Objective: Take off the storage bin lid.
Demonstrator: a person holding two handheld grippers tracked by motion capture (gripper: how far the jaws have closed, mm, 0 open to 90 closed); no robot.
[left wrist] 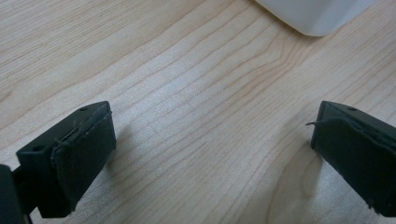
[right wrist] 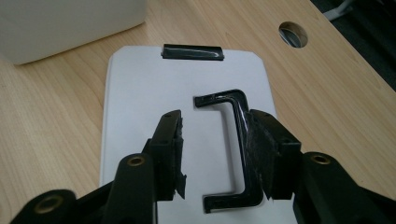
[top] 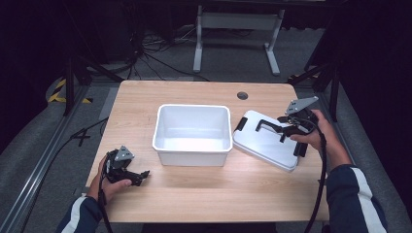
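In the left gripper view the white bin point(left wrist: 317, 14) is cut off at twelve o'clock. In the right gripper view the lid point(right wrist: 140, 93) runs under the jaws, its six o'clock edge hidden.

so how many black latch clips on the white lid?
2. One black latch clip sits on the end of the white plastic lid nearest the white bin; the other black latch clip is at the opposite end, below the right gripper.

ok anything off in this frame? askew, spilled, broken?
Only the lid: it is off the white bin, lying to its right on the table and turned askew to the edges. The right gripper has open jaws around the lid's black handle. Nothing spilled or visibly damaged.
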